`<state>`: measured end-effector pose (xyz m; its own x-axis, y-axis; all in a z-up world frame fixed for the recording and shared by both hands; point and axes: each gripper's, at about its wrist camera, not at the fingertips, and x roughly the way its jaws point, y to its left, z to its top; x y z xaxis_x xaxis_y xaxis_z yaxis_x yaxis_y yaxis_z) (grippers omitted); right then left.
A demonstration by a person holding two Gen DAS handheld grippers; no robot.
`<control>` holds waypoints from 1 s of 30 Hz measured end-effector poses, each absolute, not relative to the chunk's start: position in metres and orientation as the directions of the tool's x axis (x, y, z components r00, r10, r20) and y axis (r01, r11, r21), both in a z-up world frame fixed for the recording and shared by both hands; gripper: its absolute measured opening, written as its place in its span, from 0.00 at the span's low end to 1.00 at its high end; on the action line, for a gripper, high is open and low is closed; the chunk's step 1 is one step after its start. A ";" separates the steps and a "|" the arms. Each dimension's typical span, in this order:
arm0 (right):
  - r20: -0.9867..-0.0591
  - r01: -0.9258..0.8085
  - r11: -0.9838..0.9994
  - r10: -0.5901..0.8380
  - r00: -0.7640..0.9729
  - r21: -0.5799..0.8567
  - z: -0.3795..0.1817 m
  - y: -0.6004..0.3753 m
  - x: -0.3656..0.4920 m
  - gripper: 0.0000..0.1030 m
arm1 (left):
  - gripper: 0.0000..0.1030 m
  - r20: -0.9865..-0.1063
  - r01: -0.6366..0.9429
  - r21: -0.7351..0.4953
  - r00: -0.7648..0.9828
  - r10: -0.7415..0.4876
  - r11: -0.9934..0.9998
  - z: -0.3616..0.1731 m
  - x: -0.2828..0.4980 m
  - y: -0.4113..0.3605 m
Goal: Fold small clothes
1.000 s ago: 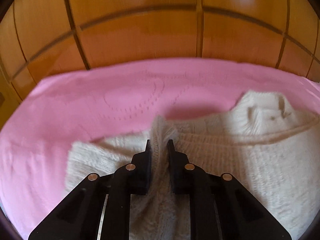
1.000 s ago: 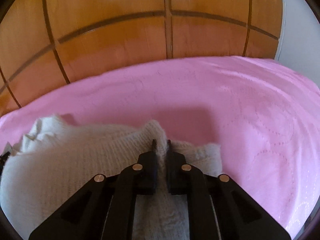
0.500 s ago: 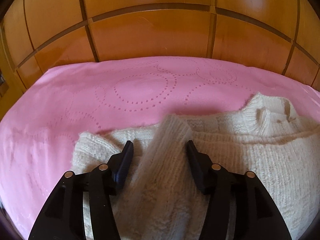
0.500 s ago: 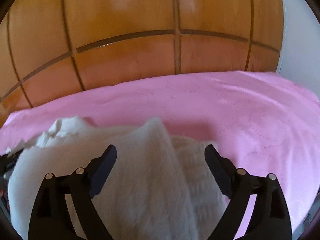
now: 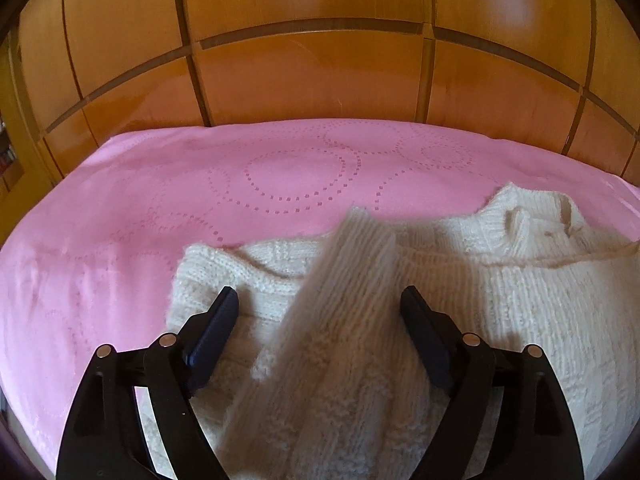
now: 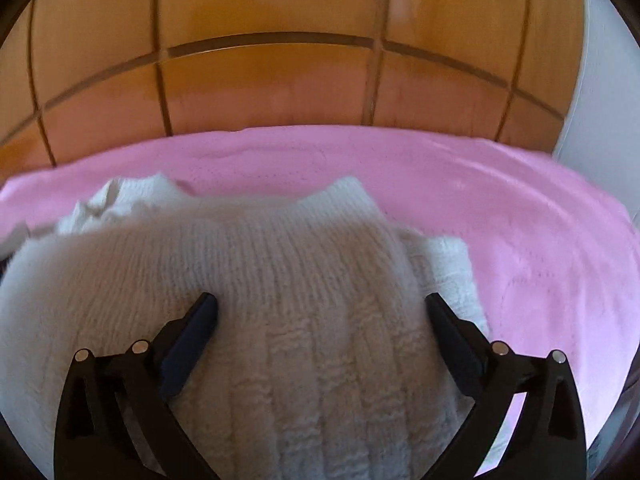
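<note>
Between both pairs of tongs, left tongs (image 5: 320,304) and right tongs (image 6: 320,312) alike just opened wide and gripping nothing, we found the cream knitted sweater (image 5: 500,300) on the pink bed (image 5: 160,208), its folded edge directly ahead, equally near both.

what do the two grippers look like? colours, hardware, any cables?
Left gripper and right gripper match: matte black angular linkage arms, two silver pins per side, fingers faced with dark navy pads. No cables, markings, hands or sleeves visible.
</note>
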<state>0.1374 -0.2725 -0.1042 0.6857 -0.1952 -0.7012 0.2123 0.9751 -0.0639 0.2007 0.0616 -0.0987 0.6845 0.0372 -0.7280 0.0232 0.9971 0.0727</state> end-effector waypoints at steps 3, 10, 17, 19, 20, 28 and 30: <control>-0.692 0.213 0.974 -0.210 0.691 -0.083 -0.104 -0.269 0.135 0.98 | 0.80 -0.726 0.020 0.083 0.686 0.047 0.996 -0.097 0.200 0.060; -0.694 0.213 0.973 -0.212 0.688 -0.087 -0.104 -0.267 0.134 0.98 | 0.84 -0.734 0.020 0.058 0.679 0.028 0.998 -0.092 0.190 0.064; -0.721 0.210 0.977 -0.163 0.674 -0.024 -0.105 -0.273 0.134 0.98 | 0.89 -0.746 0.008 0.021 0.666 0.011 1.000 -0.090 0.177 0.071; -0.714 0.209 0.978 -0.144 0.686 0.004 -0.104 -0.275 0.130 0.98 | 0.94 -0.750 0.000 0.017 0.661 0.013 1.000 -0.090 0.174 0.072; -0.709 0.209 0.978 -0.133 0.692 0.020 -0.104 -0.276 0.128 0.98 | 0.94 -0.753 -0.003 0.012 0.657 0.011 1.000 -0.091 0.172 0.073; -0.718 0.202 0.977 -0.095 0.689 0.064 -0.106 -0.283 0.126 0.98 | 0.95 -0.777 -0.011 -0.050 0.629 -0.032 0.999 -0.091 0.156 0.086; -0.717 0.198 0.977 -0.080 0.692 0.083 -0.106 -0.284 0.125 0.98 | 0.95 -0.777 -0.012 -0.059 0.628 -0.038 0.998 -0.090 0.152 0.089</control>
